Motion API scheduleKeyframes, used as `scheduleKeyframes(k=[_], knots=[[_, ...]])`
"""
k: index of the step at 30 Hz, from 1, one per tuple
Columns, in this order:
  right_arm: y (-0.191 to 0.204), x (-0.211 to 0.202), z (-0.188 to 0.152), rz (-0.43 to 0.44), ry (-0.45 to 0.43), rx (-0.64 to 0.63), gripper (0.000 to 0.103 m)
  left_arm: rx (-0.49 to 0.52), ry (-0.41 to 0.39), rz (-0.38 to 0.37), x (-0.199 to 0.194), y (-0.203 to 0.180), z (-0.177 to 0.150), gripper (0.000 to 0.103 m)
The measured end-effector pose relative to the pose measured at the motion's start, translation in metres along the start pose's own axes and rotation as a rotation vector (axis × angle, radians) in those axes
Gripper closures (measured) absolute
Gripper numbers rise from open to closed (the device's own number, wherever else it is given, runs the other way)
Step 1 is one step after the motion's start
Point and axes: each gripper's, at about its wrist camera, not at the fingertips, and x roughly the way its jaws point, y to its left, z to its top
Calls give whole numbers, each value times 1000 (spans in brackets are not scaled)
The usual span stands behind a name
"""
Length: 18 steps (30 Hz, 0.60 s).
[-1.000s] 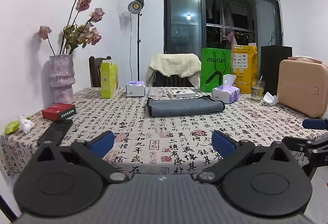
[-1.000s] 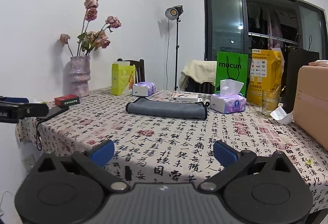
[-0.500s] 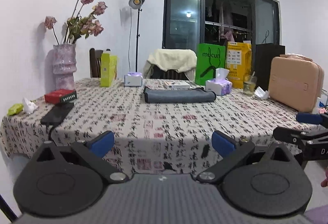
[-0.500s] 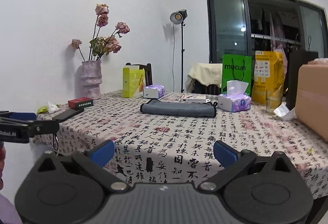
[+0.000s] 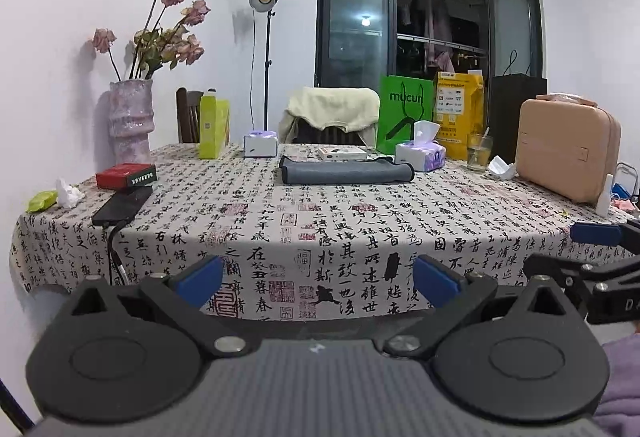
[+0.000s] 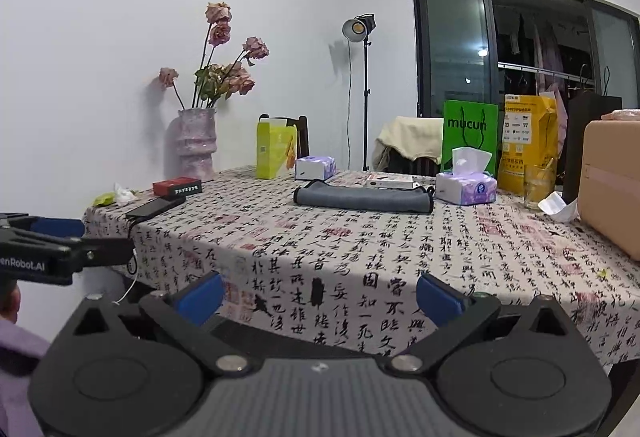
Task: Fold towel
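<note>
Closest to me, the left gripper [image 5: 316, 279] hangs off the near edge of the table [image 5: 360, 221], its blue-padded fingers [image 5: 198, 279] spread wide with nothing between them. The right gripper [image 6: 318, 295] sits the same way just beside it, also released and empty, in front of the hanging cloth. Each one shows at the edge of the other's view.

On the patterned tablecloth, a black phone [image 5: 122, 205] lies near the left edge with a cable running off the table, touching a red box [image 5: 126, 175] behind it. A crumpled tissue [image 5: 68, 193] and a green wrapper [image 5: 40, 201] lie further left.

Farther in, near the middle of the table toward the back, lies the grey towel [image 5: 346, 172], folded into a long flat bundle, well apart from both grippers. A tissue pack [image 5: 420, 156] stands just beside its right end, and a glass [image 5: 478, 153] and a tan case [image 5: 566, 149] stand further right.

At the back left stands a vase [image 5: 130, 121] of dried roses, with a yellow-green box [image 5: 214, 127] near it. A green bag [image 5: 404, 113] stands at the far edge.
</note>
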Motion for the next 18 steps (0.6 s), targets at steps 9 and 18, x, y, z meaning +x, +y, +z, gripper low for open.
scheduleKeyframes(k=[9, 18], knots=[[16, -19, -5, -60, -14, -28, 0, 30, -4, 0, -6, -3, -1, 0], [15, -19, -5, -62, -17, -19, 0, 41, -10, -8, -6, -5, -2, 0]])
